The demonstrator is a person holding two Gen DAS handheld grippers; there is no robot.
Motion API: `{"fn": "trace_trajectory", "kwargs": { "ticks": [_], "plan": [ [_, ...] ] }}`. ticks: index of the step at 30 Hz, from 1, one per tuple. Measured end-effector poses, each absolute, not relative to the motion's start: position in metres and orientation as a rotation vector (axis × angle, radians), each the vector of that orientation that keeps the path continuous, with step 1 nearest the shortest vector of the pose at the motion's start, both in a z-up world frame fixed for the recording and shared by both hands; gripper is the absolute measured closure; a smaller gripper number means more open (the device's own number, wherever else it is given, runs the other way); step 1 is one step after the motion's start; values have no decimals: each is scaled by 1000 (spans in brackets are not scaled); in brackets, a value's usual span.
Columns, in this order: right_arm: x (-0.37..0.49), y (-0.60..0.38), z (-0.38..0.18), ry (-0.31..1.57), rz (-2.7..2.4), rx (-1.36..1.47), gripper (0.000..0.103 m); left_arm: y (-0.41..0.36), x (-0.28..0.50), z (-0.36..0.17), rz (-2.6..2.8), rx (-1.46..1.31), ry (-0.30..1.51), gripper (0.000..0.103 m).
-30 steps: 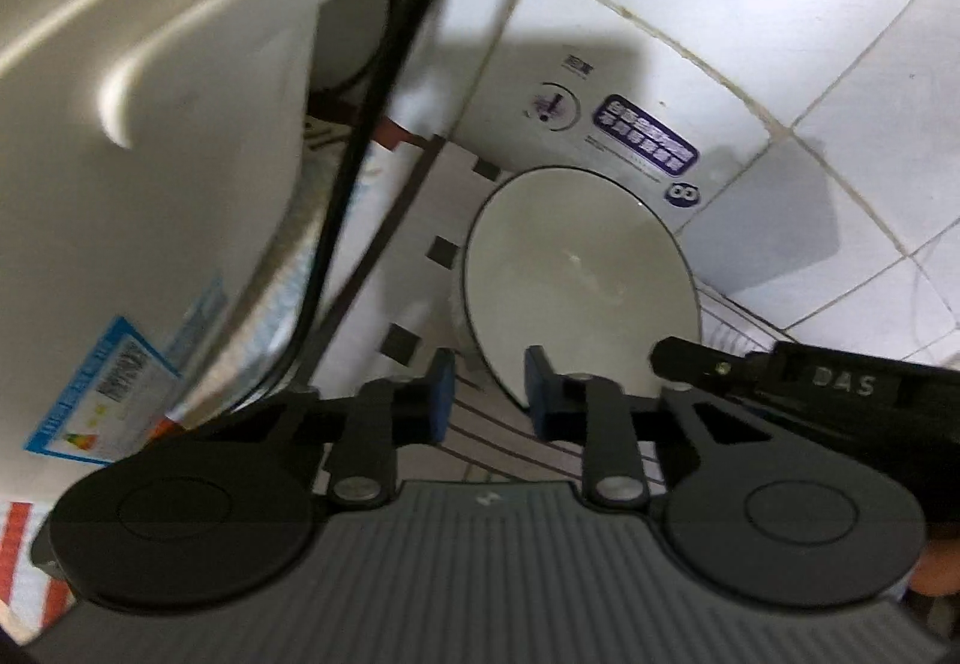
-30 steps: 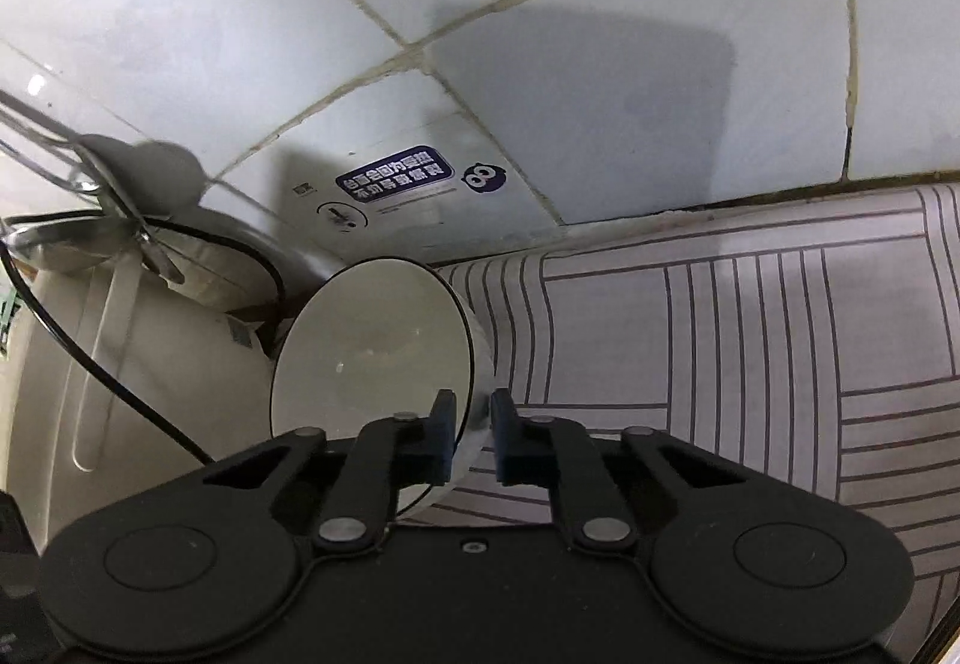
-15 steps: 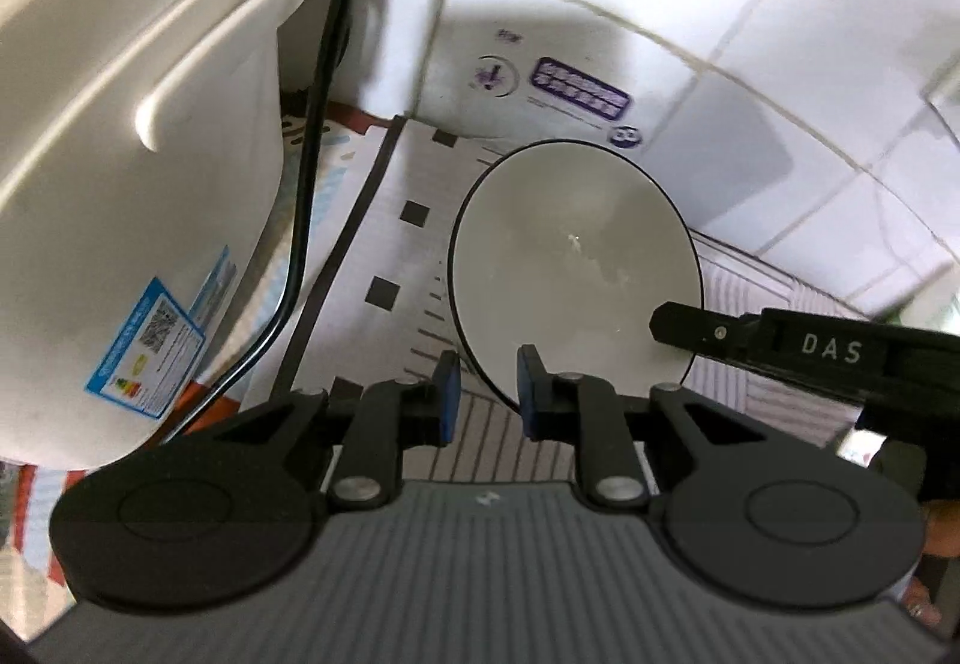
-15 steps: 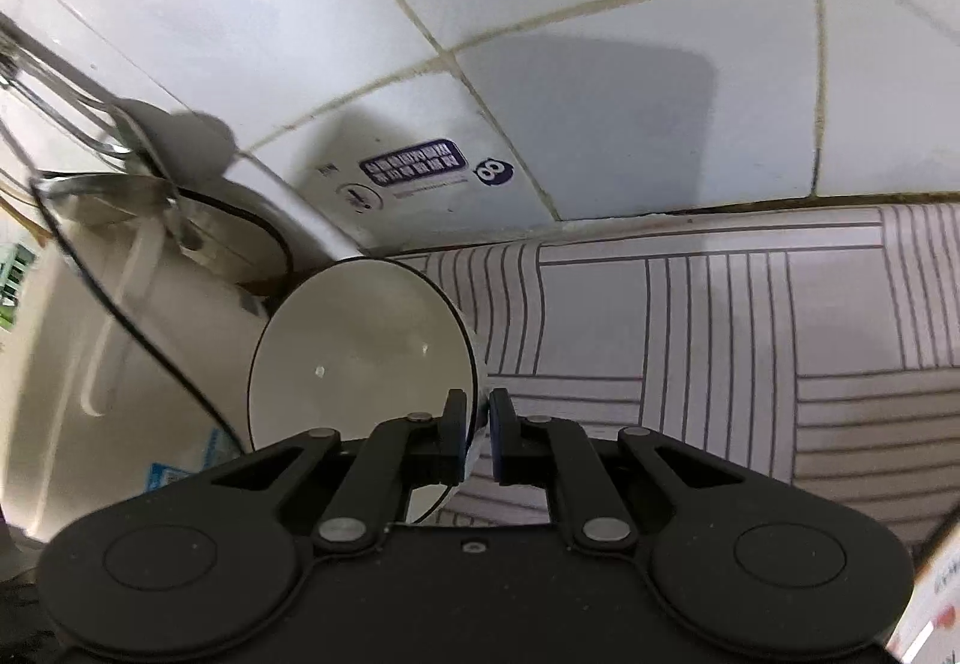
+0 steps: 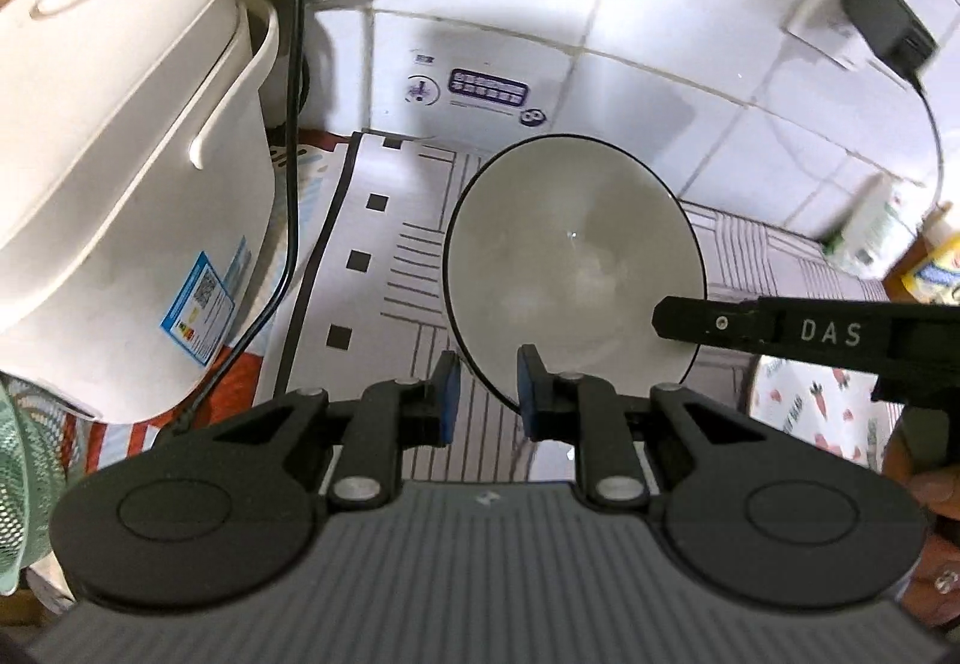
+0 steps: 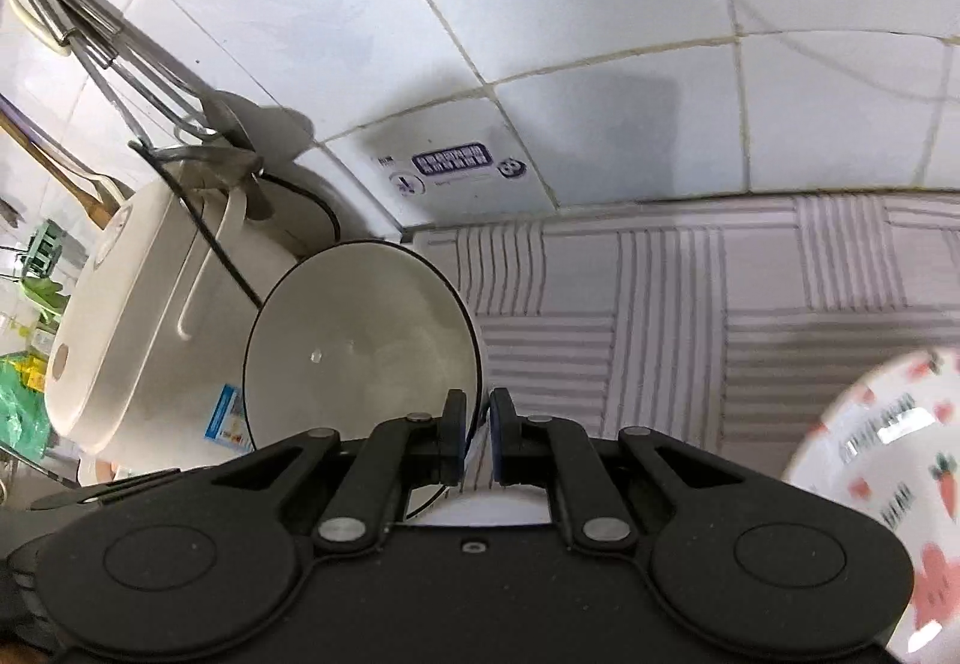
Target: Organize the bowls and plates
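A white bowl [image 5: 570, 268] with a thin black rim hangs tilted above the striped mat, its inside facing both cameras. My left gripper [image 5: 487, 394] is shut on the bowl's near rim, which runs between the blue pads. My right gripper [image 6: 477, 424] is shut tight on the bowl [image 6: 360, 352] at its right rim. In the left wrist view the right gripper [image 5: 666, 316] reaches in from the right, its black finger lying over the bowl's right edge.
A white rice cooker [image 5: 120, 184] with a black cord [image 5: 294, 124] stands at the left. A striped mat [image 6: 720, 304] covers the counter up to the tiled wall. A carrot-patterned dish [image 6: 888, 454] sits at the right. Ladles [image 6: 120, 34] hang from the wall, and a plug [image 5: 888, 22] sits in its socket.
Both grippers have risen and drawn back from the wall with the bowl held between them. The rice cooker's top, the wall socket and the carrot-patterned dish have come into view.
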State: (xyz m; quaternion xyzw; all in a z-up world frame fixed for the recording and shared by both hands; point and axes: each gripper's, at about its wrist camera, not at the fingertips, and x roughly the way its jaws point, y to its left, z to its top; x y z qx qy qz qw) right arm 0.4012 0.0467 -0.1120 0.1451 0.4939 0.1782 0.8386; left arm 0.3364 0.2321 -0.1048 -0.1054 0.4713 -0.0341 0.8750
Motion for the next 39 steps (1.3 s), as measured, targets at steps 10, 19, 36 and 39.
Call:
{"fn": "trace_trajectory", "kwargs": {
  "ticks": [10, 19, 36, 39],
  "plan": [
    [351, 26, -87, 1005, 370, 304, 91, 215, 295, -81, -127, -187, 975, 85],
    [307, 15, -74, 968, 360, 286, 90, 203, 261, -76, -162, -150, 951, 85],
    [272, 4, -110, 857, 417, 265, 89, 194, 252, -108, -179, -101, 999, 85],
    [271, 4, -118, 833, 419, 264, 89, 192, 256, -115, -178, -95, 1009, 85]
  ]
}}
